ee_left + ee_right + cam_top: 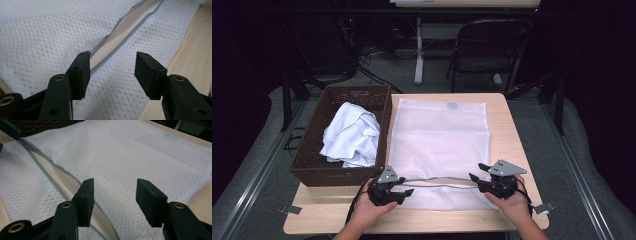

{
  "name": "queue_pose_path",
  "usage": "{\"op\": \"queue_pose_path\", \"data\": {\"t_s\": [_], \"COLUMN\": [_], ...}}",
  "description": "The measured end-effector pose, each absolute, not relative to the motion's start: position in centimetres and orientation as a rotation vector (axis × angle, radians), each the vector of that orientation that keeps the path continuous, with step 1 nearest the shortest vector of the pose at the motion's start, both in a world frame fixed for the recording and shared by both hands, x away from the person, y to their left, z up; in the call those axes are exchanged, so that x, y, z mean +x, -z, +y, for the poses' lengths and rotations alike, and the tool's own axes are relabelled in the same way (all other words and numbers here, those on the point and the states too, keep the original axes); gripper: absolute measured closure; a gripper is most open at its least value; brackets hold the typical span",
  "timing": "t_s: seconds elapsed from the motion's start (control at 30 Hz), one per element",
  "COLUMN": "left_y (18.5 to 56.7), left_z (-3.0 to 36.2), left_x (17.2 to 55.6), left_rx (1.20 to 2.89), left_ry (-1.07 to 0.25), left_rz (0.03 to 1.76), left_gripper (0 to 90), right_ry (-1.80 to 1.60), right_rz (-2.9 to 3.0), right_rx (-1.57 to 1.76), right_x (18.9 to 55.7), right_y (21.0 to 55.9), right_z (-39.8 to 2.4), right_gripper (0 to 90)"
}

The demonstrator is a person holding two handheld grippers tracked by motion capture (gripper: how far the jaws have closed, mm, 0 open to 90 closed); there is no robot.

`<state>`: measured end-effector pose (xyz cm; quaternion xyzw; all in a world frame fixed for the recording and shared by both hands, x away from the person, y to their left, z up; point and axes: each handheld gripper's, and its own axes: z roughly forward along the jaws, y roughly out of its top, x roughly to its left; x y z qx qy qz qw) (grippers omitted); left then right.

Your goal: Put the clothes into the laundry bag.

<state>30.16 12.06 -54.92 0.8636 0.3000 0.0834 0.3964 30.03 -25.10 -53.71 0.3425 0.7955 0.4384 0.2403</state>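
A white mesh bag (439,145) lies flat on the wooden counter (507,130), its zippered mouth (439,181) running across the near end between the two grippers. The left gripper (404,186) sits at the bag's near left corner with its fingers (81,75) spread apart, holding nothing; in the left gripper view the parted zipper slit (117,42) runs away from just ahead of its left finger. The right gripper (476,172) sits at the near right corner, fingers (85,200) also apart and empty, with mesh below and ahead of them and the zipper line (52,178) passing to the left of its fingers.

Left of the left gripper's fingers, touching the bag's edge, stands a dark wicker basket (312,150) holding crumpled white cloth (352,135). Its wall blocks that side. Bare counter shows right of the right fingers, up to the edge, and a narrow strip lies nearer the person. Beyond the counter stands a folding chair (487,47).
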Motion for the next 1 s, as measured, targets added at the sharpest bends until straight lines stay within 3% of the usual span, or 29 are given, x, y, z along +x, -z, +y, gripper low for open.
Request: {"op": "queue_pose_path", "data": {"t_s": [0.5, 1.0], "left_y": [54.6, 53.7], "left_z": [12.6, 13.2], "left_x": [29.7, 29.5], "left_rx": [2.164, 2.135], "left_ry": [-0.201, -0.202], "left_rz": [0.772, 0.775], "left_gripper": [46.2, 39.1], "right_ry": [-1.166, -1.177], "right_rz": [2.221, 2.230], "right_rx": [0.886, 0.895], "right_x": [30.3, 30.6], "right_y": [54.0, 54.4], "right_z": [-24.1, -24.3], "right_gripper": [49.4, 48.0]}}
